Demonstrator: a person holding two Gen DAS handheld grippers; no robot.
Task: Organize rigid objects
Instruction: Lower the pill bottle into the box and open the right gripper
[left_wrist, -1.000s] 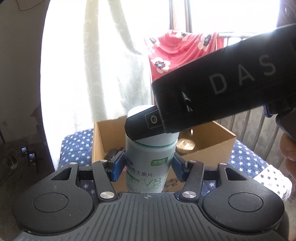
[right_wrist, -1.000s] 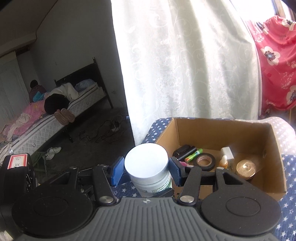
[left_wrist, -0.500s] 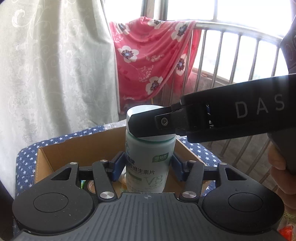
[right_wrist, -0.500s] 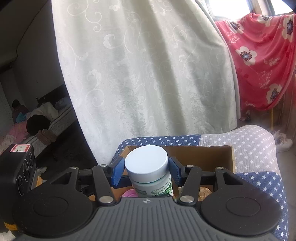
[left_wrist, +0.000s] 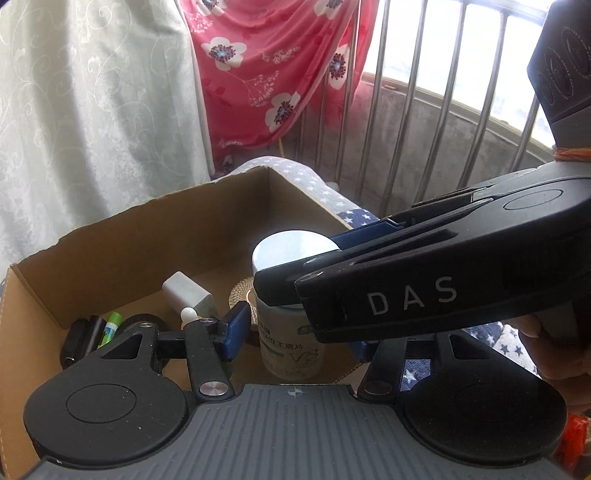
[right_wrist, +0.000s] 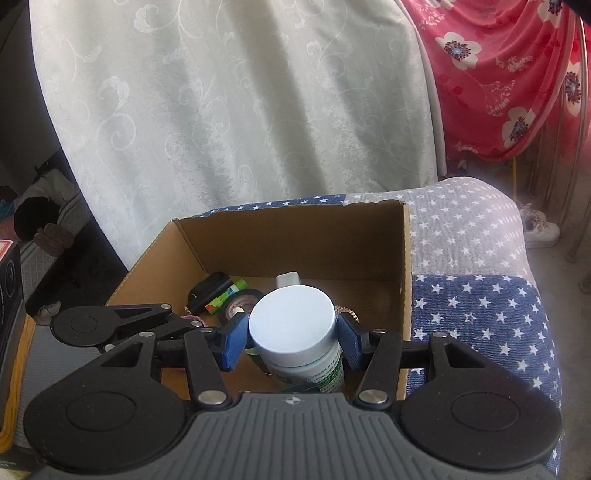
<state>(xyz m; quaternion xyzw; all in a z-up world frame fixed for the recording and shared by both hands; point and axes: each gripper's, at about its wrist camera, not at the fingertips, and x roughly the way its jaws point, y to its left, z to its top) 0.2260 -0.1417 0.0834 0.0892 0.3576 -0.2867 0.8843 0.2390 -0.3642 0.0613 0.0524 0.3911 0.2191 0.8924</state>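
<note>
Blue pads of the right gripper (right_wrist: 291, 341) are clamped on the white cap of the vitamin bottle (right_wrist: 293, 326), one on each side, and the left gripper (left_wrist: 291, 328) has its own fingers (left_wrist: 233, 328) pressed against the bottle's pale green body lower down, so both hands share one upright bottle. A second ago that bottle hung above the near rim of the cardboard box (right_wrist: 295, 236), with the curtain filling most of the right wrist view; now both grippers have come forward and tipped down, and the bottle sits over the box's open mouth, its base below the rim line near the box's right wall. Beside it in the box lie a white charger (left_wrist: 186, 291), a green tube (right_wrist: 227, 295), a roll of black tape (right_wrist: 240, 304) and a gold disc (left_wrist: 242, 295), all toward the box's far and left side. The box rests on a star-patterned cushion (right_wrist: 476, 306). By my reading the carry is nearly done; what remains is to lower the bottle to the floor of the box and release, taking care not to stand it on the gold disc.
</note>
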